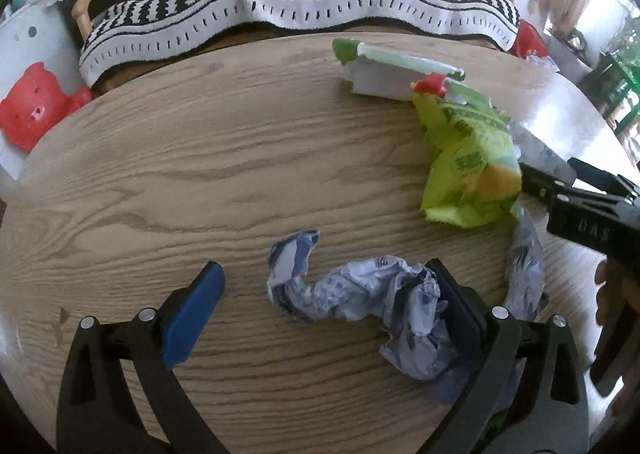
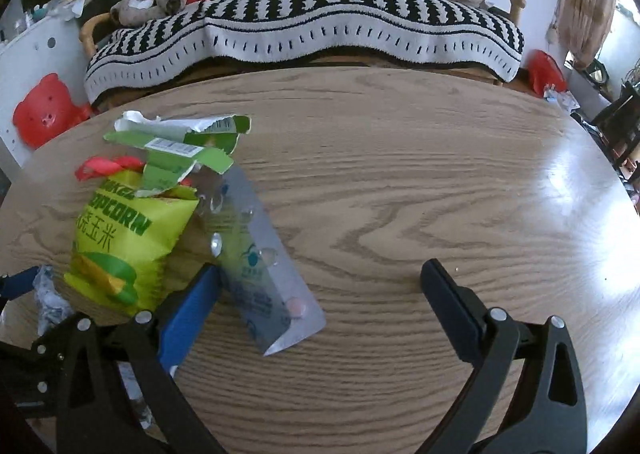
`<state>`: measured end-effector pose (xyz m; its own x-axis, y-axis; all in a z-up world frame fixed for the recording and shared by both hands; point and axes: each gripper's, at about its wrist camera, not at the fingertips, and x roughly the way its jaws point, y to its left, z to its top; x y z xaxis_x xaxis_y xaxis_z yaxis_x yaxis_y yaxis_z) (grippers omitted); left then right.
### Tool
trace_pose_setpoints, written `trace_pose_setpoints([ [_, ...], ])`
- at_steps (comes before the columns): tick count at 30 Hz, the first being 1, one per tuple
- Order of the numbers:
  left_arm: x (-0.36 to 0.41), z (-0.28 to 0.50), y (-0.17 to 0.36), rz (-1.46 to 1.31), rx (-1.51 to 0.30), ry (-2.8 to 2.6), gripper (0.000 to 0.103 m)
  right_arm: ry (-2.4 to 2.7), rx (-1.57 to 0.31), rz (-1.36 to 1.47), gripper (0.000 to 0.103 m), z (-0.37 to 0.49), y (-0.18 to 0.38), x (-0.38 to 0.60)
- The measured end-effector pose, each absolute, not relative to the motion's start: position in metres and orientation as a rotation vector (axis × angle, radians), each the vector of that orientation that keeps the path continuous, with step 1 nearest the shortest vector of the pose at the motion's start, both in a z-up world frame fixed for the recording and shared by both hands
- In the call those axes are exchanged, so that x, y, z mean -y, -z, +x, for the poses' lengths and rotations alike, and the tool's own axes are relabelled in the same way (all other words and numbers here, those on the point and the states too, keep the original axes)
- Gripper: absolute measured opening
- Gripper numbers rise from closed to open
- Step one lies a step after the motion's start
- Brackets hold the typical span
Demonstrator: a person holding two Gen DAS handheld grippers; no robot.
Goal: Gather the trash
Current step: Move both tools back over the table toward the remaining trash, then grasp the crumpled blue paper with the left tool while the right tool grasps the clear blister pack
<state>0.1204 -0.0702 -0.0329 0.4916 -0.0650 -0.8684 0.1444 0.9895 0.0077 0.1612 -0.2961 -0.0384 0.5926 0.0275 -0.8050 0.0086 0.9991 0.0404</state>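
Wood-grain surface [image 2: 400, 181] carries all the trash, bunched toward one side.

Left tool [image 1: 326, 294]: spread wide, nothing gripped. A crumpled blue-white wrapper [image 1: 360, 294] lies between its fingers, bunched against the dark right finger [image 1: 456, 310] and well apart from the blue left pad [image 1: 192, 318]. Whether the wrapper actually touches that finger or only overlaps it in view, I can't tell.

Right tool [image 2: 320, 290]: also spread wide, empty. A silver pill strip [image 2: 264, 274] lies just beside its blue left finger [image 2: 188, 314], the near corner sitting inside the gap. The green popcorn bag [image 2: 124, 246] is just outside that finger, and the torn green carton [image 2: 180, 145] with a red scrap [image 2: 104, 167] sits beyond the bag.

Step in hand, my read: the pick phase. Both tools are lined up over a piece, neither has closed. No bin or bag for the trash shows in either view.

Next move:
- Left: close on the wrapper. It sits off-centre, so shift right or let the blue pad sweep it in. It's soft and will probably compress, so close all the way.
- Right: the strip is flat on the wood, hard to pinch from above. Shift left to centre it, come in low at an edge, or take the popcorn bag first since it stands proud.
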Motion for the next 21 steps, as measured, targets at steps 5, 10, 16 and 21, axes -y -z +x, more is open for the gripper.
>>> trace_pose_setpoints([
  [5,0.058,0.113,0.034,0.101,-1.052,0.137,0.097,-0.022,-0.940,0.019,0.097,0.163,0.040,0.294],
  [10,0.045,0.110,0.034,0.084,-1.040,0.108,0.097,-0.024,-0.941,0.019,0.098,0.163,0.040,0.293],
  [16,0.044,0.105,0.035,0.090,-1.001,0.115,0.097,-0.022,-0.941,0.017,0.098,0.163,0.040,0.292],
  [21,0.042,0.102,0.036,0.101,-0.999,0.142,0.097,-0.022,-0.941,0.017,0.098,0.163,0.039,0.292],
])
